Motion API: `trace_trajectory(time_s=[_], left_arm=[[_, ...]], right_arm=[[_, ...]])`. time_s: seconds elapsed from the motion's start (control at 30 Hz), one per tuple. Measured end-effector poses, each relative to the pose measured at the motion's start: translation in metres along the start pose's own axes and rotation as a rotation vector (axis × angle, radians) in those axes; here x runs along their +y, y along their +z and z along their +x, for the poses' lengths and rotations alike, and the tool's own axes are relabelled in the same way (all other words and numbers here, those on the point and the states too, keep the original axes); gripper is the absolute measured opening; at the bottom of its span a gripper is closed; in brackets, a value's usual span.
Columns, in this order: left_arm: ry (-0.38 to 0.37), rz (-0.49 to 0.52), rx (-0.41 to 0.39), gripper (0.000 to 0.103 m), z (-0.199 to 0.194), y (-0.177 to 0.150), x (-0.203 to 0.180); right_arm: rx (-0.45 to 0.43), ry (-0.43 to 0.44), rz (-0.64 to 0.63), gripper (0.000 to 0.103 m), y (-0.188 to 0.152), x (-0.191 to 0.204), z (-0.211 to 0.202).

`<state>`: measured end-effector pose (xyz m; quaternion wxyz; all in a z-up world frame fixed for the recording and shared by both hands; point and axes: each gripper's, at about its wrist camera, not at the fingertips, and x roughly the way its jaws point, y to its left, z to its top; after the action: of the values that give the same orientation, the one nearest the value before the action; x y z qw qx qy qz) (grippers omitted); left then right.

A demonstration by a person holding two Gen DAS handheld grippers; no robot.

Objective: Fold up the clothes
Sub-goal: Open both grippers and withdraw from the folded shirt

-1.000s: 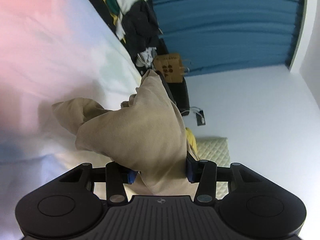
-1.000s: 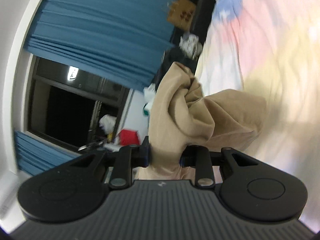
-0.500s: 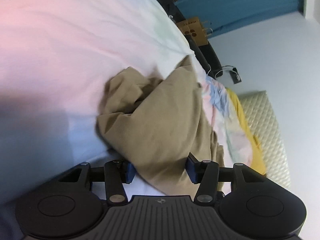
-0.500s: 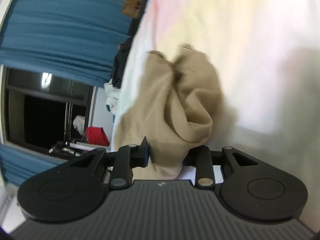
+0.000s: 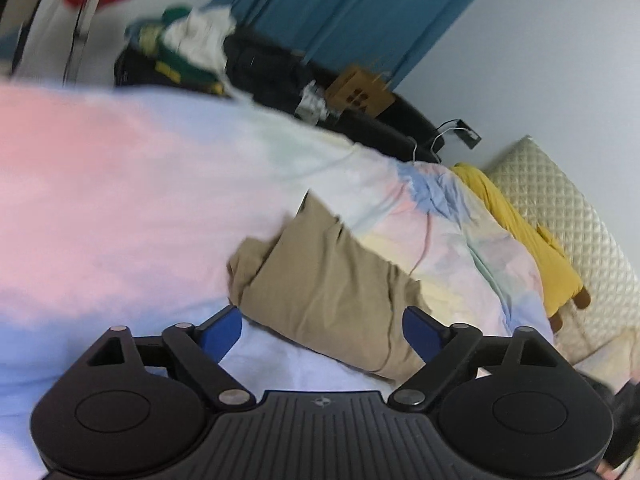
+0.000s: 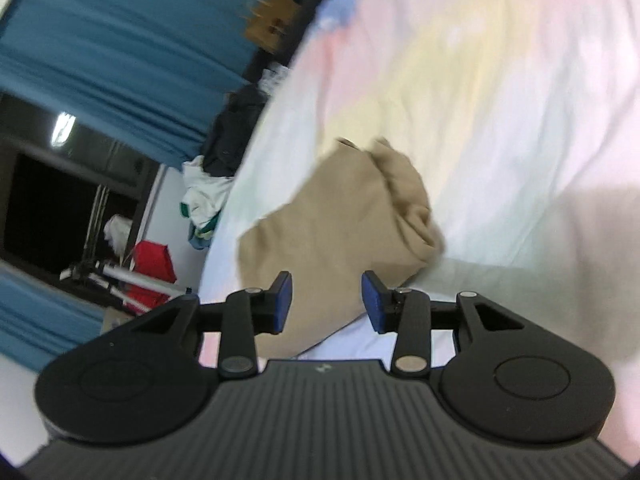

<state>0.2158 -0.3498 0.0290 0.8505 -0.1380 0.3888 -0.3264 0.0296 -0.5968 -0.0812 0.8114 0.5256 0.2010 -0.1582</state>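
A crumpled tan garment [image 5: 336, 280] lies in a loose heap on the pastel bed sheet [image 5: 120, 200]. My left gripper [image 5: 322, 330] hangs just above its near edge, jaws spread wide and still opening, the blue pads clear of the cloth. In the right wrist view the same tan garment [image 6: 336, 216] rests on the sheet [image 6: 500, 100]. My right gripper [image 6: 326, 304] is over its near corner, jaws opening, and the pads do not press on the fabric.
A pile of dark and white clothes [image 5: 200, 52] lies past the bed's far edge by a blue curtain [image 5: 340, 8]. A yellow cloth [image 5: 520, 232] and quilted headboard [image 5: 560, 208] sit at the right. A red bag [image 6: 152, 268] stands on the floor.
Both grippers held the tan garment up, lowered it onto the sheet, then let go. Their jaws have spread and both have drawn back from the cloth.
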Motion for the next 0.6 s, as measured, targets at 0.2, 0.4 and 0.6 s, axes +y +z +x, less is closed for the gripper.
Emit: trace_trajectory(time_s=[0.2,0.4,0.6], left_arm=[[0.064,0.178,-0.085,0.098,-0.093,-0.009,-0.035],[0.084,0.288,-0.164,0.101,-0.172,-0.033,-0.061],[0.11,0.373,-0.199,0.102,-0.203,-0.064,-0.073]], right_arm=[[-0.059,-0.02,-0.246,0.044,-0.013,0.059,-0.063],[-0.12,0.023,-0.457,0.081,-0.046,0.095,-0.118],[-0.189,0.013,-0.619,0.088,-0.084,0.112,-0.154]])
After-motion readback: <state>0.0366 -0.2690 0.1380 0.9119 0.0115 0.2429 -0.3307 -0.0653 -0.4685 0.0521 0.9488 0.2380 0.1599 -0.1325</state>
